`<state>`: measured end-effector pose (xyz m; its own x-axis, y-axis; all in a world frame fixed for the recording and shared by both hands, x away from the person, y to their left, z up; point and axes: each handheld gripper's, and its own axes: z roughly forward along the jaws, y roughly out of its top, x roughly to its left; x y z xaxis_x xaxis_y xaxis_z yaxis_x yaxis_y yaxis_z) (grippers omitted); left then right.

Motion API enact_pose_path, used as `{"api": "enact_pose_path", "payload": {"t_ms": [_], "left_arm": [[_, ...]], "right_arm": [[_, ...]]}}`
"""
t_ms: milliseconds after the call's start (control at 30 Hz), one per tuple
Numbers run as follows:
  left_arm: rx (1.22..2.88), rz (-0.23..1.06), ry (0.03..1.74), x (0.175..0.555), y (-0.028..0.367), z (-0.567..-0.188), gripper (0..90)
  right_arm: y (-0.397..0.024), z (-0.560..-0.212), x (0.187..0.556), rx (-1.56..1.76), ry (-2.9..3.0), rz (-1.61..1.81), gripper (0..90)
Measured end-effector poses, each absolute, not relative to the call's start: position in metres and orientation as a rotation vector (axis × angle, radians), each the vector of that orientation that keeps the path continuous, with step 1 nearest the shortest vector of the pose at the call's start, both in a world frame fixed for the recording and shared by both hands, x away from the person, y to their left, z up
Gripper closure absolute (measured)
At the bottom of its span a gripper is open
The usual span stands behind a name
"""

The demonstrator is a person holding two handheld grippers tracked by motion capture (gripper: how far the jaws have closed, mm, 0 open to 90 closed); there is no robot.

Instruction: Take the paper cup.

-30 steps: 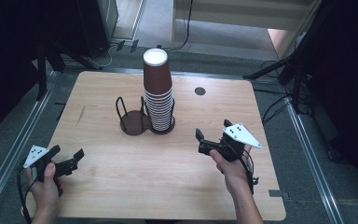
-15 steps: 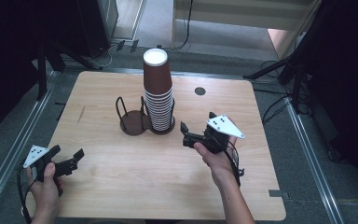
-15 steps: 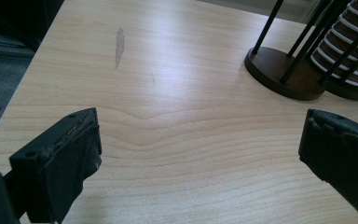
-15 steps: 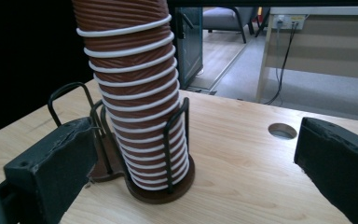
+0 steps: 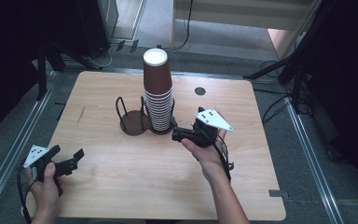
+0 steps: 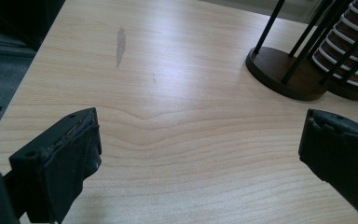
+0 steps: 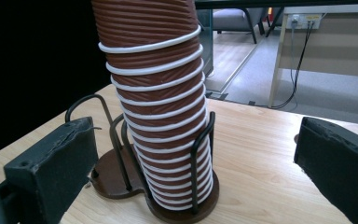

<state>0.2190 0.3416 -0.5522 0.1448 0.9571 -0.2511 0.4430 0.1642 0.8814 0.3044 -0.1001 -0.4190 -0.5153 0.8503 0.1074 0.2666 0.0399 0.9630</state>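
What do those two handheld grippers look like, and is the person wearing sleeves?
Both are black, pistol-like tools. The left gripper and the right gripper each carry a pale grey three-cornered plate with dark dots on top, and a thin black cable trails from each. Their jaws are blocky black pads with worn, rough faces. No sleeves show: the forearms are bare.

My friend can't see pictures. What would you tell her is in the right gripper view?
A tall stack of brown paper cups with white rims stands upside down in a black wire holder on a wooden table. The right tool points at it, its two black jaws wide open on either side. A second, empty ring of the holder sits to the left.
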Motion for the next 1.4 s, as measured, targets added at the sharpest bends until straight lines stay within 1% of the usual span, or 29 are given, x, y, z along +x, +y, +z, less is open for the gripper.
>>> {"api": "enact_pose_path", "payload": {"t_ms": [500, 1400], "left_arm": [[1.43, 0.661, 1.46, 0.219, 0.342, -0.552, 0.0], [1.412, 0.641, 1.475, 0.22, 0.344, -0.553, 0.0]], "right_arm": [[-0.072, -0.411, 0.314, 1.106, 1.797, 1.502, 0.0], [-0.03, -0.392, 0.346, 1.112, 1.746, 1.477, 0.0]]}}
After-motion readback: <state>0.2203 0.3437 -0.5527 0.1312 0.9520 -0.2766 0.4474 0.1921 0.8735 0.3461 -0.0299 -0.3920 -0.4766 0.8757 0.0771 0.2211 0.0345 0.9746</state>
